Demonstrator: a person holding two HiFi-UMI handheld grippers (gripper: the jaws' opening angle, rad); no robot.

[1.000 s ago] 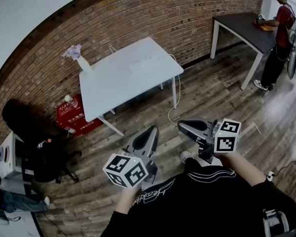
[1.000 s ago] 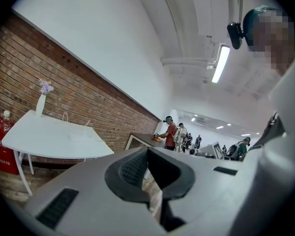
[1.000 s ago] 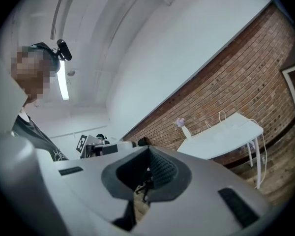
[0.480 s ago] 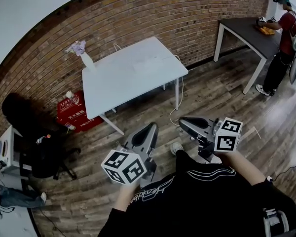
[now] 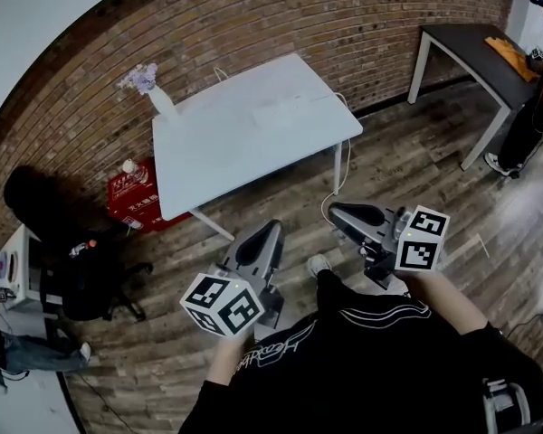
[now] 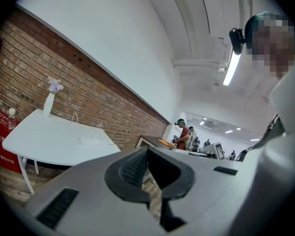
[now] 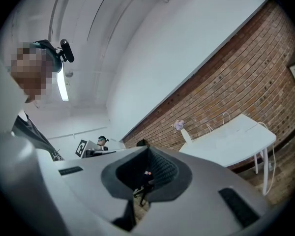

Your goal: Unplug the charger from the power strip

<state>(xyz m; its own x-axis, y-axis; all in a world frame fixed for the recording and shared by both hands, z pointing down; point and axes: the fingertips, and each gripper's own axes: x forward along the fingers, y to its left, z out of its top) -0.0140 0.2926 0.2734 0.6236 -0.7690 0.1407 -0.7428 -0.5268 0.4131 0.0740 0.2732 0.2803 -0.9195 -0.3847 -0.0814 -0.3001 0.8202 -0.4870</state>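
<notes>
Left tool (image 5: 267,233) and right tool (image 5: 342,213): both with jaws together, nothing between them. Both are held over the wood floor (image 5: 416,179), short of the white bench's (image 5: 208,152) front edge. The power strip (image 5: 288,111) lies on the bench top near its right end, with its cable (image 5: 341,165) hanging off that end. The charger is too small to make out.

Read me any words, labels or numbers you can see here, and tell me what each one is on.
Red box: white characters, too blurred to read.
Person's black shirt: white script print, not legible.
Left marker cube and right marker cube: square patterns only, no words.
Nothing here is clear enough to quote.
</notes>
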